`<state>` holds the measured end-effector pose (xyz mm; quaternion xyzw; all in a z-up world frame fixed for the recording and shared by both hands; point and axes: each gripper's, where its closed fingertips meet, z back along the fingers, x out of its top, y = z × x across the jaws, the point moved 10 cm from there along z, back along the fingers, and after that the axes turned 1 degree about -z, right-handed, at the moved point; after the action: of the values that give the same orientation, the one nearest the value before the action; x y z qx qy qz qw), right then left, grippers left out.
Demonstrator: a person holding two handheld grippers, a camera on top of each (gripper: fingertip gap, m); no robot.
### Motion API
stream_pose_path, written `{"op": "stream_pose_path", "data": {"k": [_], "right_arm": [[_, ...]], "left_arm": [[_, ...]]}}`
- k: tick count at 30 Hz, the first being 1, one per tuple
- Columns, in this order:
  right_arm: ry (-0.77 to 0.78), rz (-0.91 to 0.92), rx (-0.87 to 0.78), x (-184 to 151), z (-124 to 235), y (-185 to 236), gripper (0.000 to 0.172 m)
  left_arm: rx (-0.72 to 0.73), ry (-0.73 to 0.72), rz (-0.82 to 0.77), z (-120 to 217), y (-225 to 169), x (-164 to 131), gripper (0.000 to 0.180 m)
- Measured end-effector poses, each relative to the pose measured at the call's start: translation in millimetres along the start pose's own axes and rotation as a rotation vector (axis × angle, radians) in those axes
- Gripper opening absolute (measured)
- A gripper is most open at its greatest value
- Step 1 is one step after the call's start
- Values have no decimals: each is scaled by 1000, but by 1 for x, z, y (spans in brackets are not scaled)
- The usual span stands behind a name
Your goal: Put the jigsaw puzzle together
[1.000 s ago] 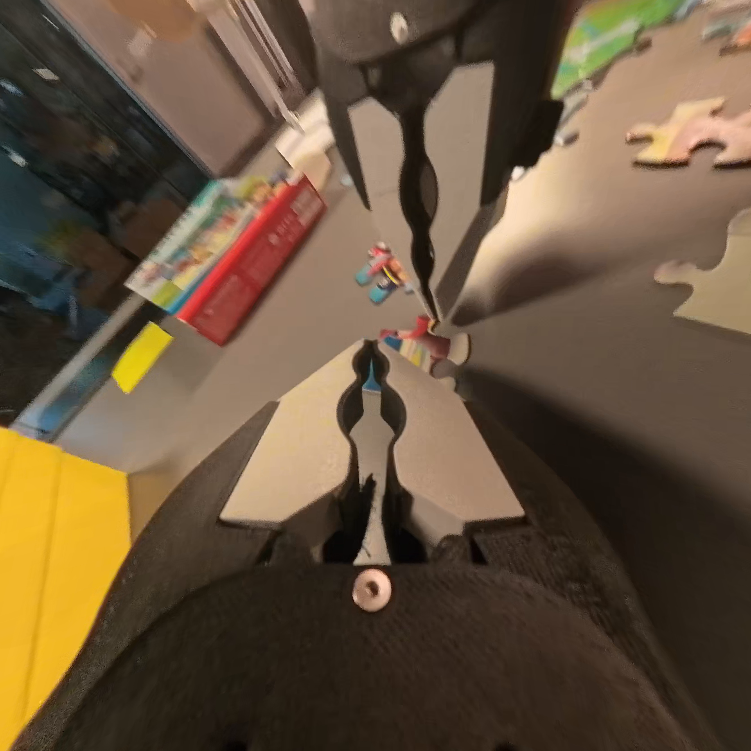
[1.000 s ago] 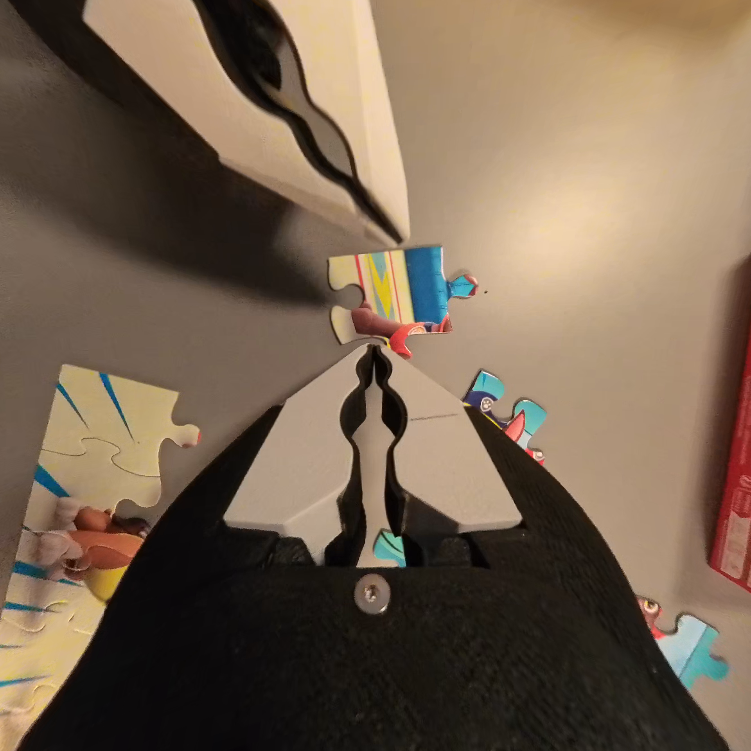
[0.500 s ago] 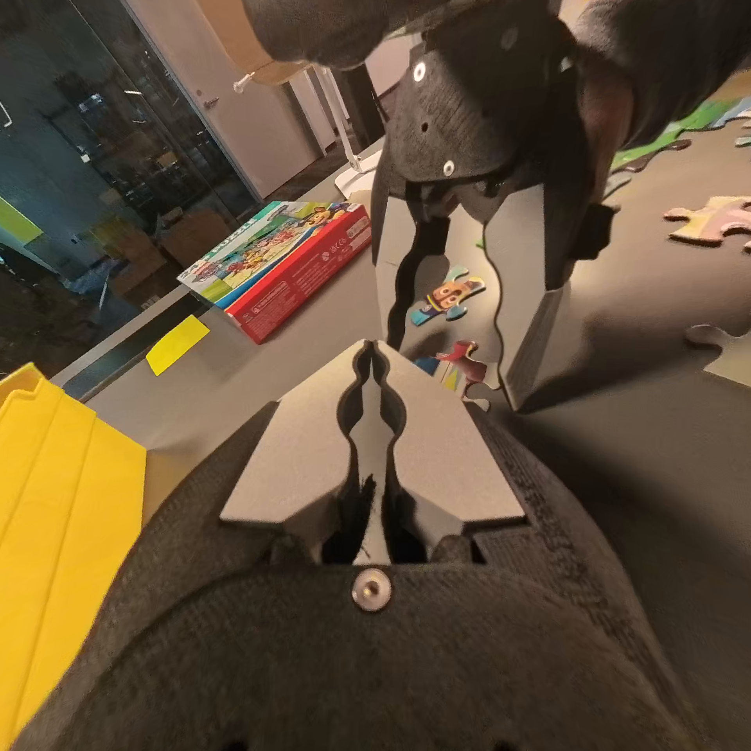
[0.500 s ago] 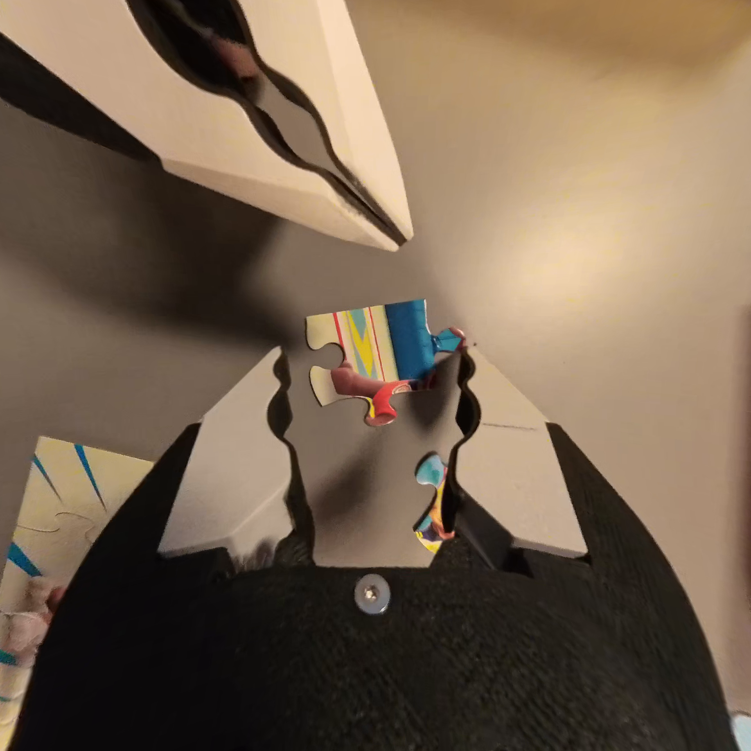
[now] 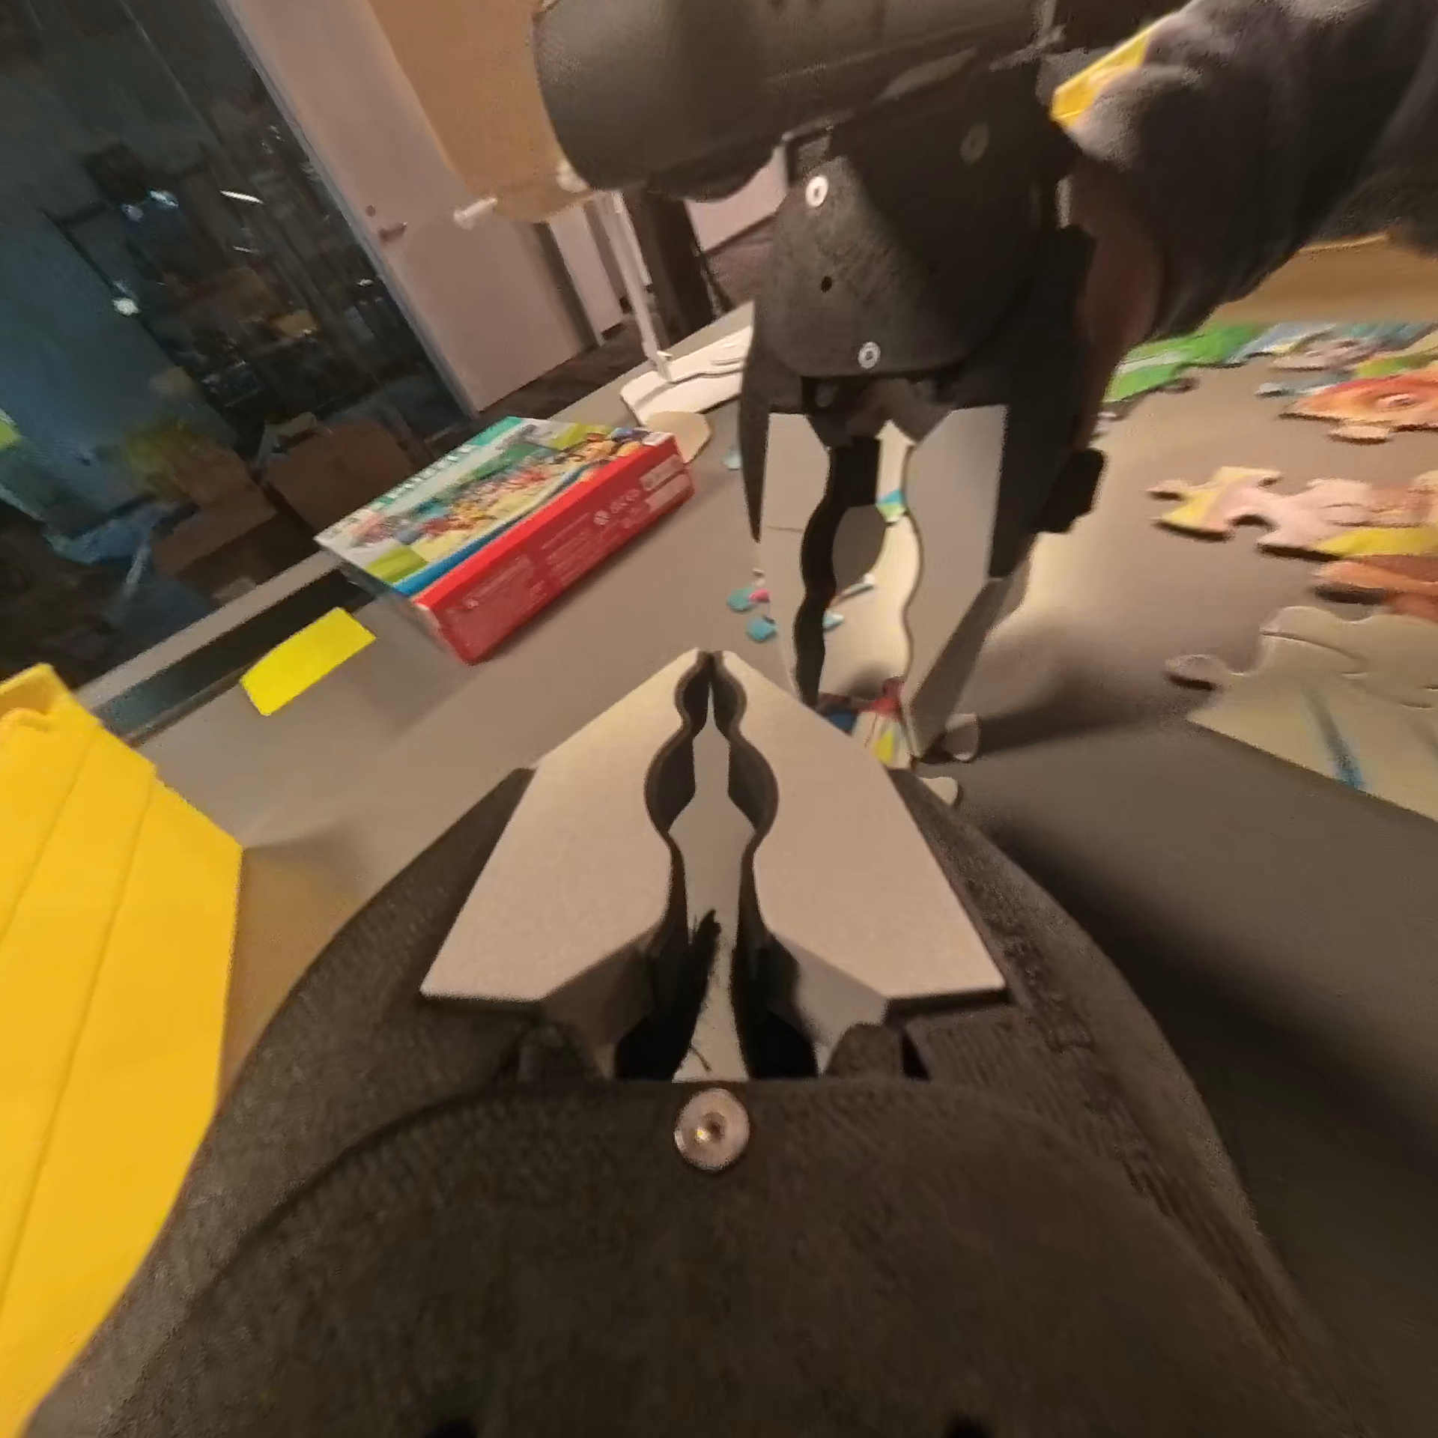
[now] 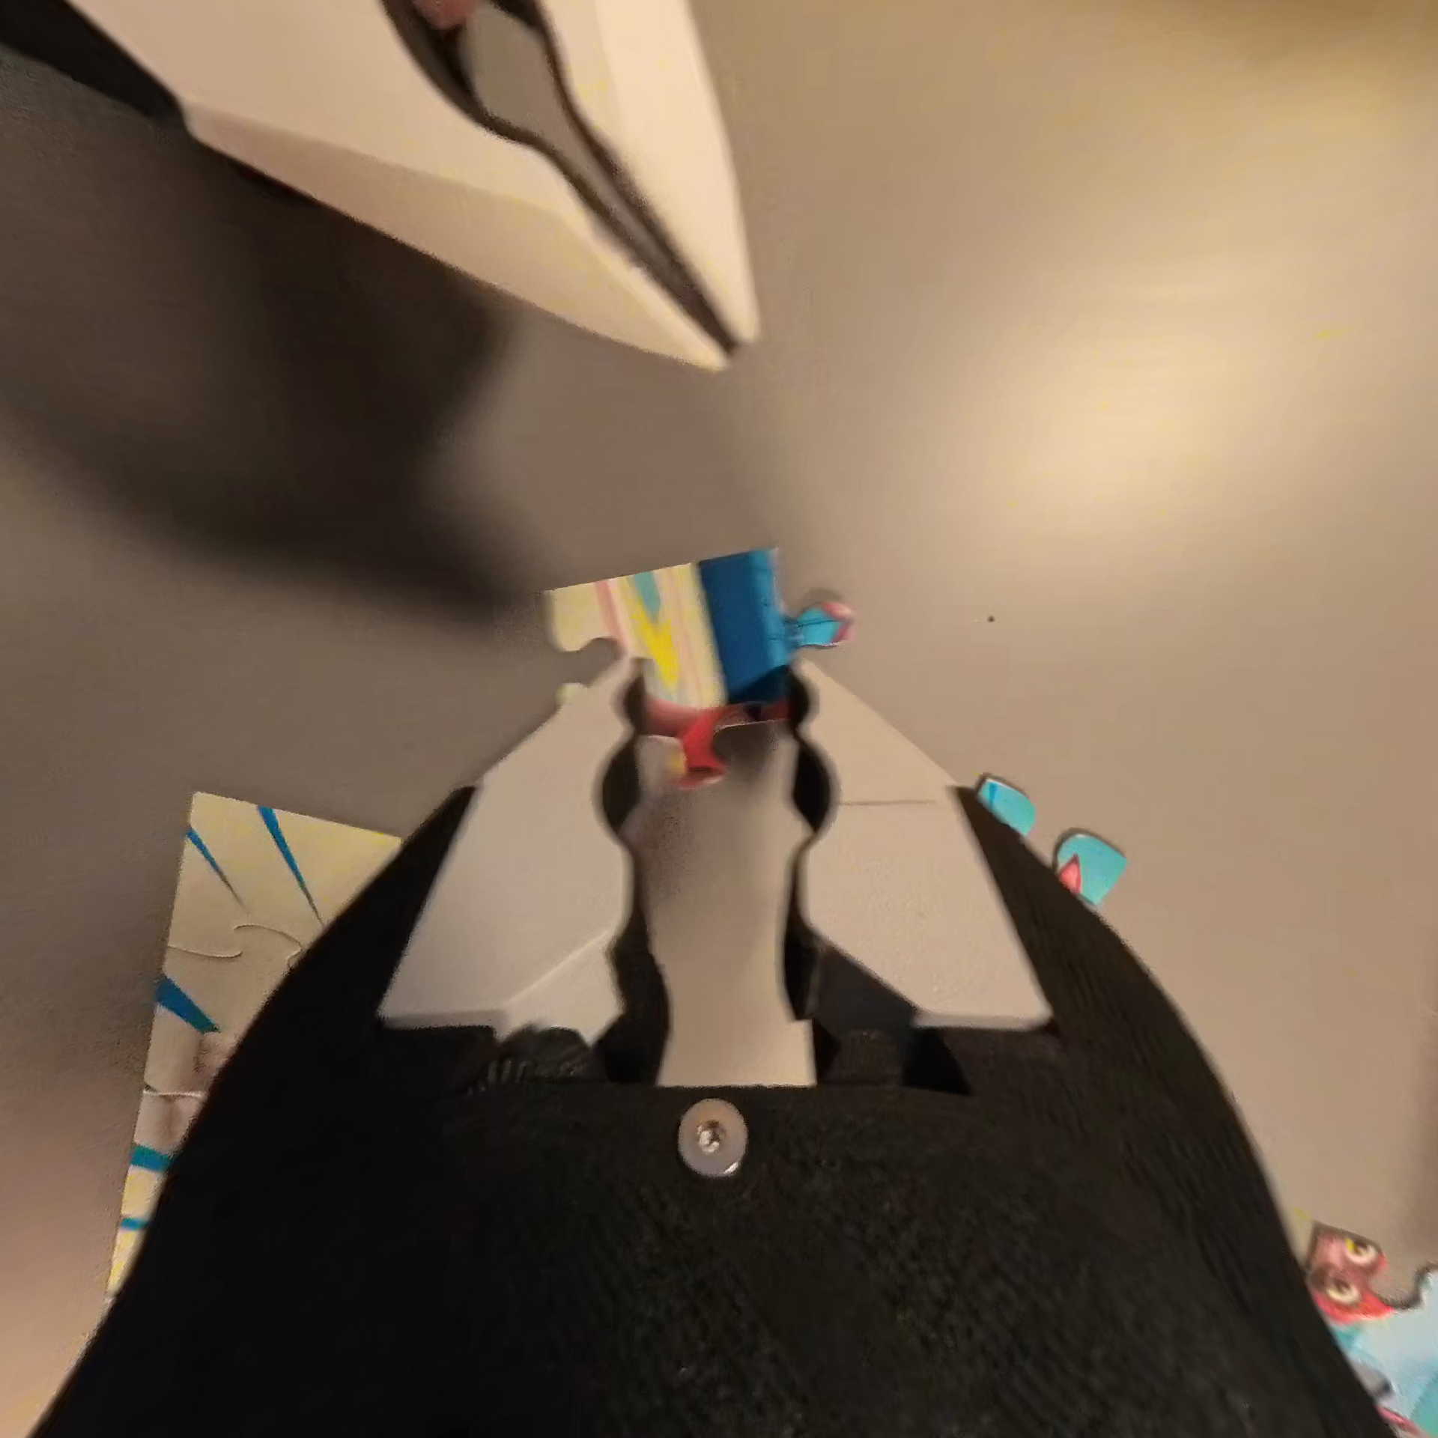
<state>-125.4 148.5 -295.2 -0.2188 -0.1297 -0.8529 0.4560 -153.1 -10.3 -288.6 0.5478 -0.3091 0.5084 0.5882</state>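
Now, right gripper (image 6: pixel 716 692): we see its two grey fingers closed in on a puzzle piece (image 6: pixel 700 630), one at each side edge, clamped on it.
Puzzle piece: it sits at our fingertips and reaches forward past them; yellow and blue stripes run fore-and-aft, a small teal tab sticks out to the right, a red tab points back toward us between the fingers. Its longer side runs across the fingers, left to right.
Left gripper (image 5: pixel 710 661): fingertips together with nothing between them, hovering over the grey table (image 5: pixel 545 661), just ahead-left of the held piece.
Nearby: joined puzzle section (image 6: pixel 233 895) behind-left of the right gripper; loose pieces (image 6: pixel 1089 856) to its right; red puzzle box (image 5: pixel 521 529) ahead-left of the left gripper.
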Motion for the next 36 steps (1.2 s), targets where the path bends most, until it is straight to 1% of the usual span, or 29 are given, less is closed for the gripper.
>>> {"op": "stream_pose_path", "data": {"k": [1,4,6,8,10,13,14,17,19,21,22,23,25,26,28,29,30,33,34,35,36], "right_arm": [[-25,13,-2,-1,2,3,0],[-96,8,31,-3,7,9,0],[-107,-17,45,-6,6,12,11],[-100,-38,81,-8,4,19,21],[-93,-48,117,-10,0,31,22],[-125,-46,140,-11,-2,49,19],[-129,-39,145,-10,-3,56,17],[-125,7,144,-6,-7,76,14],[-123,33,157,-2,-10,90,13],[-130,44,180,2,-13,103,12],[-131,48,187,3,-14,107,12],[-132,51,171,3,-13,109,10],[-161,32,122,1,-7,108,4],[-189,3,117,-1,-2,107,4],[-255,-69,126,-7,12,106,5],[-277,-98,126,-11,18,106,6],[-288,-123,115,-17,24,107,7],[-290,-200,78,-38,38,110,8],[-300,-230,80,-45,41,112,9],[-317,-262,92,-51,45,114,10],[-339,-296,107,-57,48,116,10]], "left_arm": [[-31,8,16,7,-4,1,0],[-165,28,-8,29,-25,1,16],[-220,109,-42,42,-39,-1,30],[-279,169,-65,55,-53,-1,39],[-337,178,-55,68,-67,2,46],[-369,158,-45,85,-86,6,57],[-364,167,-60,90,-92,6,63],[-356,206,-161,98,-112,4,85],[-349,208,-277,101,-128,3,94],[-382,217,-398,101,-145,-3,92],[-410,230,-433,99,-152,-7,90],[-420,238,-452,95,-157,-10,88],[-425,274,-533,86,-165,-17,78],[-404,302,-595,82,-167,-20,75],[-337,294,-716,81,-171,-19,58],[-332,298,-749,81,-173,-18,57],[-322,301,-762,82,-174,-17,55],[-340,269,-794,93,-177,-15,42],[-350,238,-778,98,-176,-11,27],[-354,211,-759,103,-174,-8,16],[-349,201,-748,106,-171,-7,13]]}}
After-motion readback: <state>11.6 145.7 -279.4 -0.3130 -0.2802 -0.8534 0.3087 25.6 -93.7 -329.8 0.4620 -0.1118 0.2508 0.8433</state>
